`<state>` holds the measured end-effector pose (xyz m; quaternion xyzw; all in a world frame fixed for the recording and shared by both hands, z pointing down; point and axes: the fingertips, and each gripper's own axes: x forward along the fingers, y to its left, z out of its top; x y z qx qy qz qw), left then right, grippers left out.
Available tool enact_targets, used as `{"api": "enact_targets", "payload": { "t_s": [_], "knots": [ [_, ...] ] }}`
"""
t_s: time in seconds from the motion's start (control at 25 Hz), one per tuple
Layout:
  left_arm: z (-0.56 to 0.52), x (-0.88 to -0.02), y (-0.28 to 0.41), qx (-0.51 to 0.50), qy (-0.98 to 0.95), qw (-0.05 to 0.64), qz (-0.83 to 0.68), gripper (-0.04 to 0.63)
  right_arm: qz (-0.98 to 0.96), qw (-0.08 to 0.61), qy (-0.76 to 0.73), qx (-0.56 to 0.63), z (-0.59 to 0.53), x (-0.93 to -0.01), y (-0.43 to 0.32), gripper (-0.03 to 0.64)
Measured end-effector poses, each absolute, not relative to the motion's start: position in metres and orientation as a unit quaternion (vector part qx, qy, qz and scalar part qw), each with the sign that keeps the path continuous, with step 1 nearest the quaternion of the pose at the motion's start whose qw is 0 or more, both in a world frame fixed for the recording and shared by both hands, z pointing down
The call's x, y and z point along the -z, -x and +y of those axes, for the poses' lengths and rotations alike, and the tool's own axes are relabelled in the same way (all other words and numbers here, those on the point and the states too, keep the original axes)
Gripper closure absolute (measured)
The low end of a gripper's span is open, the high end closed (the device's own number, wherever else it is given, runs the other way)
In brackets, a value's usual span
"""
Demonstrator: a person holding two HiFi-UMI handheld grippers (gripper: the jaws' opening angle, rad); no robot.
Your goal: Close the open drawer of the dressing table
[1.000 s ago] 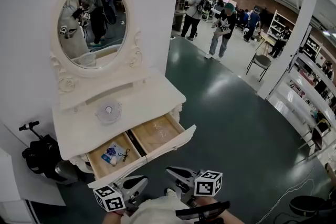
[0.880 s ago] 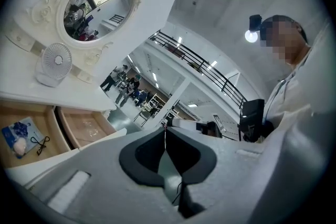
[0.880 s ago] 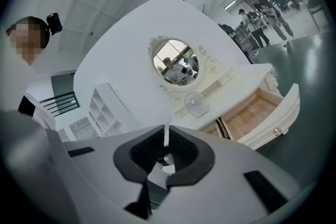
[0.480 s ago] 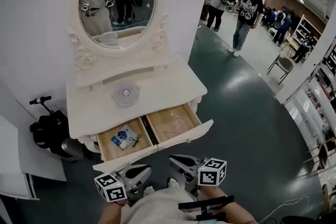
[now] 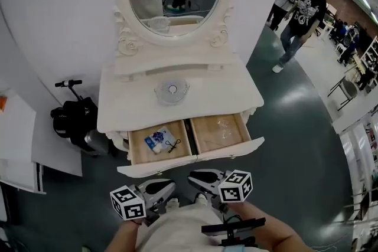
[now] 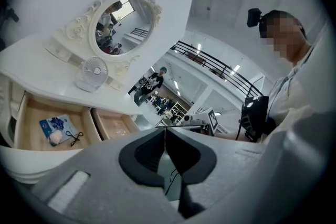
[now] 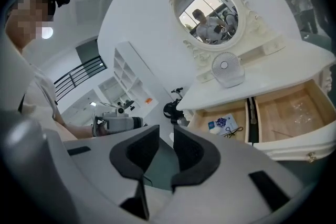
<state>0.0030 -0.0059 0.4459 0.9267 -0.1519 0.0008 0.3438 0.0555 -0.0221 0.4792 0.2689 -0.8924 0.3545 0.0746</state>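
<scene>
Though the drawer [image 5: 195, 157] stands open, its contents [image 5: 158, 140] blur.

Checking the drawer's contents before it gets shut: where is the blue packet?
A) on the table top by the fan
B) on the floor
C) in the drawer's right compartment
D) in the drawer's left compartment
D: the head view shows the blue packet lying in the left compartment of the open drawer.
</scene>
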Motion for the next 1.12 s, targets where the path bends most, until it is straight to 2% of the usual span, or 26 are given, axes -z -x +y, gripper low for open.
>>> {"api": "enact_targets", "payload": {
  "t_s": [0.44,0.76,1.12],
  "knots": [
    [-0.008,-0.464,0.034,-0.002,-0.909,0.360,-0.209,0.584,-0.880,0.173,-0.201,-0.393,-0.040,-0.553,-0.013,0.517],
    [-0.010,-0.486,0.055,-0.012,-0.897,0.370,-0.241,0.584,-0.841,0.208,-0.217,-0.450,-0.047,-0.631,0.022,0.509],
    [-0.008,-0.507,0.077,-0.017,-0.883,0.392,-0.259,0.584,-0.820,0.248,-0.247,-0.454,-0.057,-0.683,0.047,0.491]
  ]
}}
